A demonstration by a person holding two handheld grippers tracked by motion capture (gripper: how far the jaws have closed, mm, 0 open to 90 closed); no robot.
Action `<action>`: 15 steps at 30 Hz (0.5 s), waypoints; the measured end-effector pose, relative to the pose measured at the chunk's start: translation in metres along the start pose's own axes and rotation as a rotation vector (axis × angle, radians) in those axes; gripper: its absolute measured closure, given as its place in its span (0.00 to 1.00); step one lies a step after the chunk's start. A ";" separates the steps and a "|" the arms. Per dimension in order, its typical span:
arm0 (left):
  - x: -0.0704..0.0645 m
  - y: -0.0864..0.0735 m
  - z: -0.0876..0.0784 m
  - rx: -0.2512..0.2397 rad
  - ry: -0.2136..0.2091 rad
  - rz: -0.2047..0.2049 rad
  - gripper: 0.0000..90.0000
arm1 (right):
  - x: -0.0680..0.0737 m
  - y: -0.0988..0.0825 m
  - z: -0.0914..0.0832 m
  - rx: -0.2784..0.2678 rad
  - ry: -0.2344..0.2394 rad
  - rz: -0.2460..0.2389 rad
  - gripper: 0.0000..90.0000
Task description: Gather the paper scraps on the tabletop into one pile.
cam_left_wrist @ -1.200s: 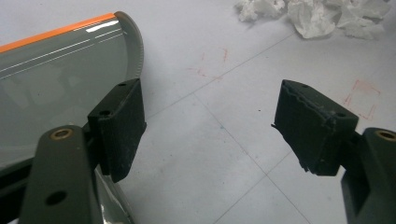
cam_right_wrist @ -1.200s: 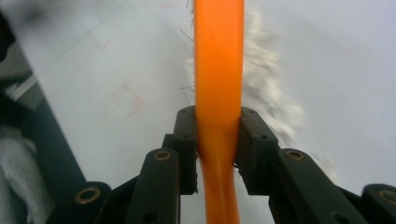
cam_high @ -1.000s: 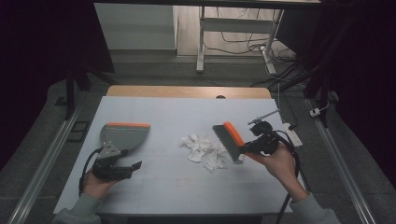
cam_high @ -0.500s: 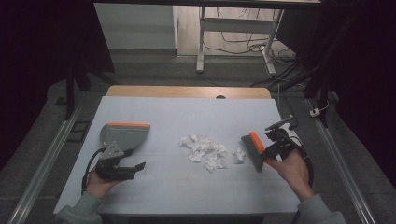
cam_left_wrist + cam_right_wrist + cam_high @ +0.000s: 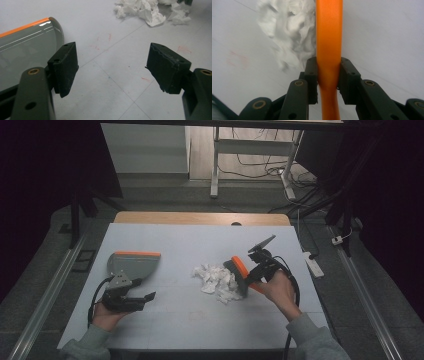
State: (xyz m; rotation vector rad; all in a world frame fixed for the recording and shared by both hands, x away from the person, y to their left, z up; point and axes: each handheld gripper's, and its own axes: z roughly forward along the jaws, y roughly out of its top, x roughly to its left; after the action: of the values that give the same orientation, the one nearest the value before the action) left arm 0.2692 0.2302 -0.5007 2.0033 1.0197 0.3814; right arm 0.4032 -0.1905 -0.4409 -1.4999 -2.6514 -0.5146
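Paper scraps (image 5: 216, 281) sit mid-table in a loose white pile, and everything else is best placed against that pile. Your right gripper (image 5: 253, 270) is clamped on the orange handle of the brush (image 5: 239, 276), whose head rests against the pile's right edge. In the right gripper view the handle (image 5: 329, 45) runs straight up between the jaws, scraps just to its left. Your left gripper (image 5: 131, 297) sits well to the pile's left and nearer you, jaws spread wide and holding nothing — the dustpan (image 5: 132, 265) lies beside it, not gripped, orange lip on the side away from you. That is the risk, as I judge it: sweep now and the scraps travel across bare table (image 5: 175, 240) toward a pan nobody is steadying, so it could slide or the paper could scatter past its mouth. The crumpled pieces look light — a fast stroke may flick them off. The narrow grip could also let the brush twist.
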 end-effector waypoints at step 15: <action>-0.001 0.000 0.003 0.024 0.024 -0.008 0.28 | -0.014 -0.014 -0.032 -0.170 0.017 -0.022 0.79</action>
State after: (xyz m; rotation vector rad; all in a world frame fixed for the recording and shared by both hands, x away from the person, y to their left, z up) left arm 0.2704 0.2275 -0.5021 2.0199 1.0517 0.3909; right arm 0.3952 -0.2184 -0.4171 -1.5023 -2.6735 -0.7685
